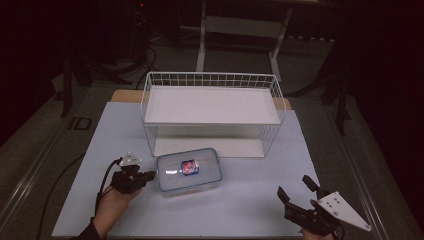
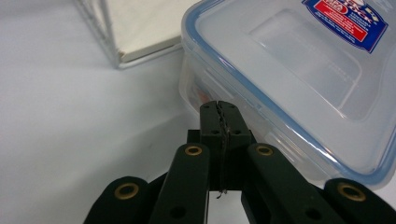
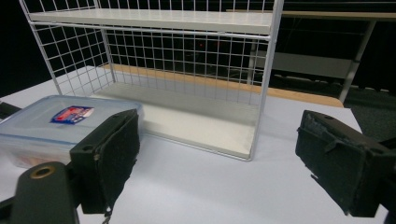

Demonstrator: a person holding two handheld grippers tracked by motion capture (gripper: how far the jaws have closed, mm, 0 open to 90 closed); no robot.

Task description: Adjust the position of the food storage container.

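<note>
A clear plastic food box (image 1: 190, 171) with a blue-rimmed lid and a red and blue label lies on the white table in front of the wire rack (image 1: 212, 111). My left gripper (image 1: 148, 176) is shut with nothing between its pads, its tip right at the box's left side. In the left gripper view the closed fingertips (image 2: 219, 112) sit against the box's (image 2: 299, 70) side wall, just below the lid rim. My right gripper (image 1: 297, 189) stands open near the front right of the table, apart from the box (image 3: 56, 123), its pads (image 3: 109, 158) wide with nothing between them.
The white two-tier wire rack (image 3: 187, 70) stands at the back centre, its lower shelf (image 1: 207, 147) just behind the box. A person's left hand (image 1: 112, 205) comes in at the bottom left. Cables trail off the table's left edge. Dark floor and a frame lie beyond.
</note>
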